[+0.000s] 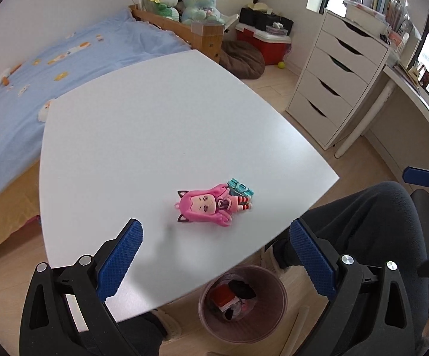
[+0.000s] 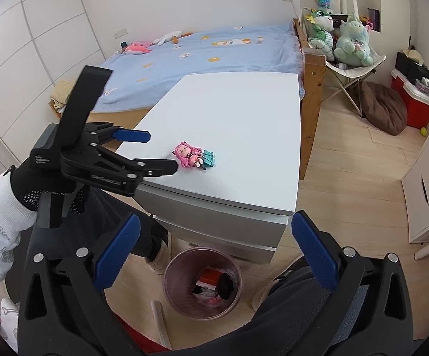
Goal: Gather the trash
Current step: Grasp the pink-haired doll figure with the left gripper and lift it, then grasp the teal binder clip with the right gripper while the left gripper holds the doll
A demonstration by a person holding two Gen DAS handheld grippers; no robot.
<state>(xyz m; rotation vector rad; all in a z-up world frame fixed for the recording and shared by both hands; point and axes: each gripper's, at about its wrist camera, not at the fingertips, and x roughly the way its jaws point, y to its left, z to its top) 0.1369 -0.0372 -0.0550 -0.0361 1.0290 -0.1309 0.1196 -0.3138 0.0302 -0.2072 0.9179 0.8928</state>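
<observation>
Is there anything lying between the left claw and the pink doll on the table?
No. In the left wrist view, only bare white table lies between the open left claw and the doll, apart from the claw's shadow.

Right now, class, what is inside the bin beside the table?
The bin already holds a red and white box, something black and pink scraps. Whatever lies beneath them is covered.
</observation>
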